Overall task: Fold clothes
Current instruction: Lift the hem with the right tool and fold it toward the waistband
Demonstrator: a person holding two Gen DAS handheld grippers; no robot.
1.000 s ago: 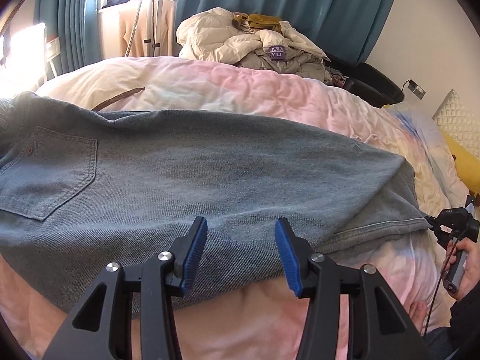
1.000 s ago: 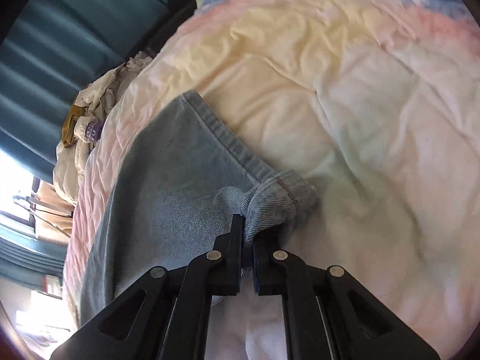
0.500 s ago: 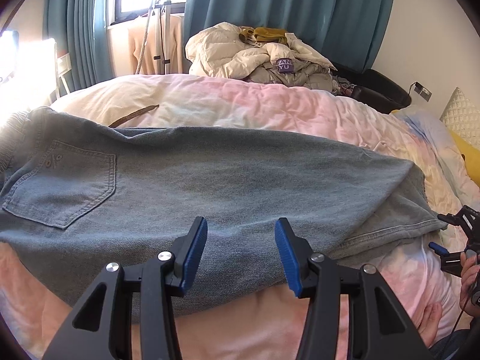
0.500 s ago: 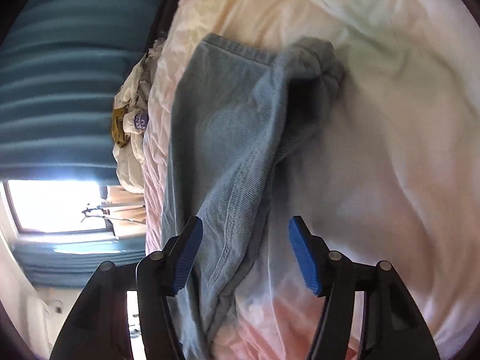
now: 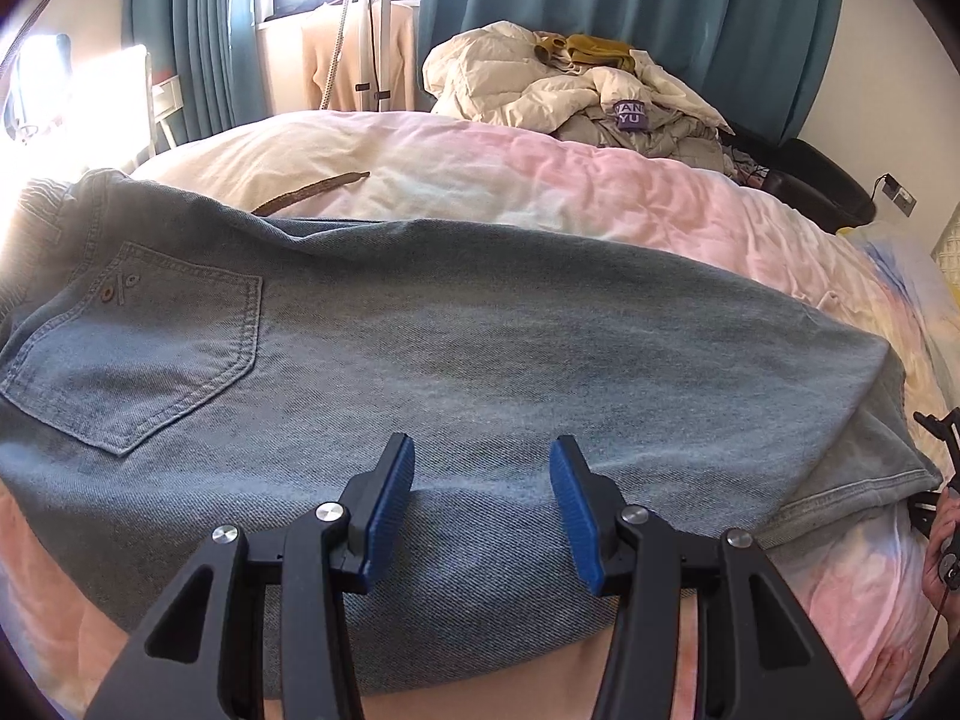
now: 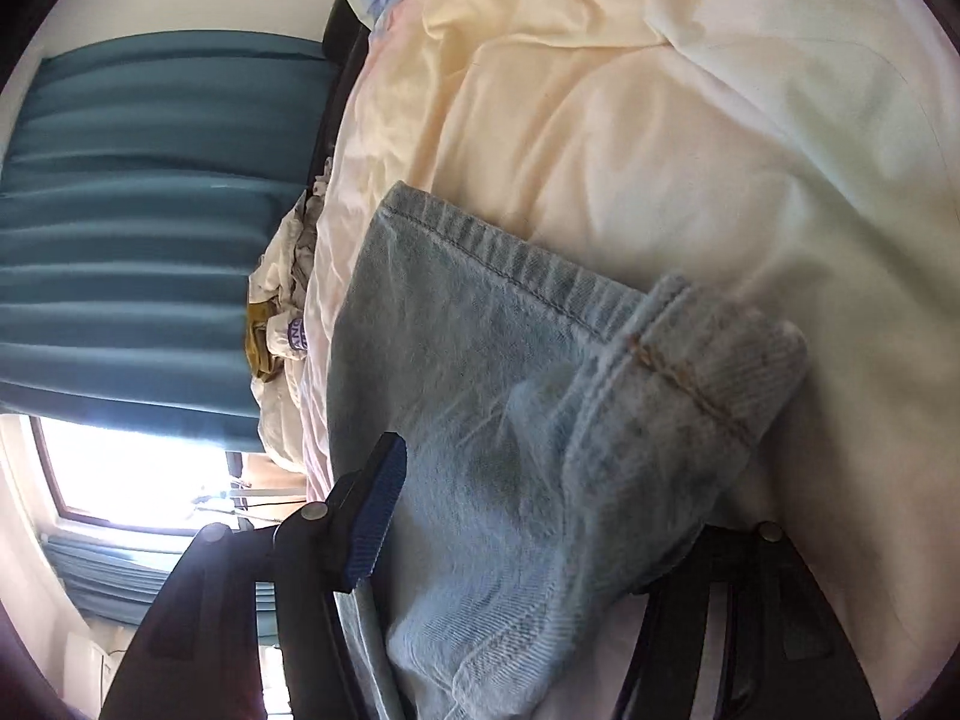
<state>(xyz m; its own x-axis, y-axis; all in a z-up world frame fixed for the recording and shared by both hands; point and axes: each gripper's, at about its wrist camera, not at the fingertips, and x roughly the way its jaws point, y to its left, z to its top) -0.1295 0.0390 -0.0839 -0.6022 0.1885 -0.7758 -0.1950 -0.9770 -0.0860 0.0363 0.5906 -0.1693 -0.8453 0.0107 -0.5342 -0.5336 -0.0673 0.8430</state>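
Lying flat across the quilted, pastel pink-and-cream duvet (image 5: 540, 180), the light-blue denim jeans (image 5: 480, 348) show a twill weave, a stitched patch pocket and thick ribbed hems. The left gripper (image 5: 483, 480) hovers over the cloth, its ridged blue pads spread apart with nothing between them. The right gripper (image 6: 540, 516) stands parted and unclenched around the rumpled hem end, one finger hidden behind denim.

You see the light blue jeans (image 5: 480, 348) lying flat across the bed, the legs folded one over the other, back pocket (image 5: 144, 348) facing up at the left. At the right end, the hem (image 6: 690, 360) is bunched and curled over.
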